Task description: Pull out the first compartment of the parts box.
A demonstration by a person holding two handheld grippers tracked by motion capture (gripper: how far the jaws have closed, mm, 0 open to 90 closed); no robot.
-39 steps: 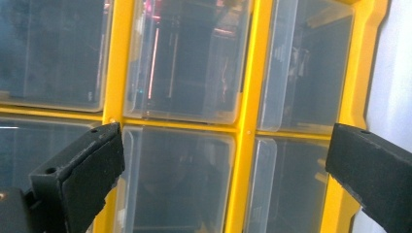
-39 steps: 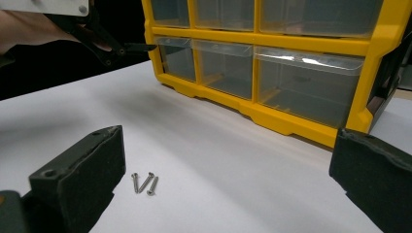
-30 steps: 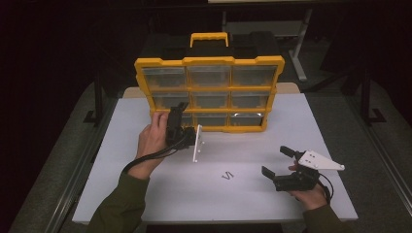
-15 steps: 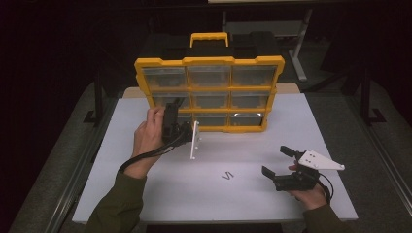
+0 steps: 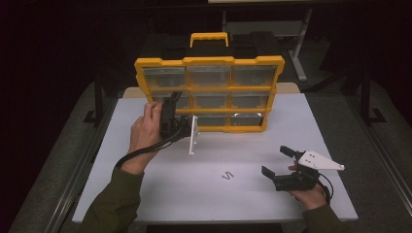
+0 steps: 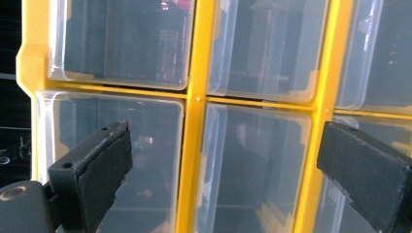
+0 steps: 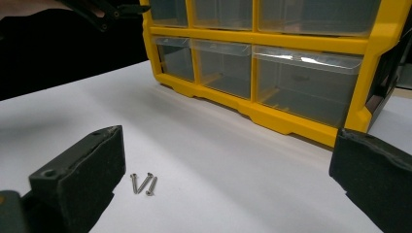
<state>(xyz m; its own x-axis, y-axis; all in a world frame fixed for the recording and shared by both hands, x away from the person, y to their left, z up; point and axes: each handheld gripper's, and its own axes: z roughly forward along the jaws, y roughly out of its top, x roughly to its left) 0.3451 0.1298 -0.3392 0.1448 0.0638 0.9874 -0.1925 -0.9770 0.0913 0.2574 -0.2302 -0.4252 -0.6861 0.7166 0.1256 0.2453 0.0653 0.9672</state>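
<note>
A yellow organizer cabinet (image 5: 209,61) with clear plastic drawers stands upright at the back of the white table (image 5: 145,194). My left gripper (image 5: 171,106) is held right up against its left column of drawers, jaws open. In the left gripper view my left gripper (image 6: 228,170) spans the yellow divider (image 6: 194,145) between two clear drawers (image 6: 111,155), with nothing held. Three small screws (image 5: 227,175) lie together on the table. My right gripper (image 5: 275,160) rests open near the front right, pointing at the screws (image 7: 143,183) and the cabinet (image 7: 272,116) behind them.
A black and yellow carry handle (image 5: 209,39) tops the cabinet. A cable (image 5: 145,151) trails from my left gripper along the forearm. Dark floor and metal table legs (image 5: 296,53) lie beyond the table's far edge.
My left gripper has moved slightly up and closer to the cabinet's left drawers. The right gripper and the screws have stayed still.
</note>
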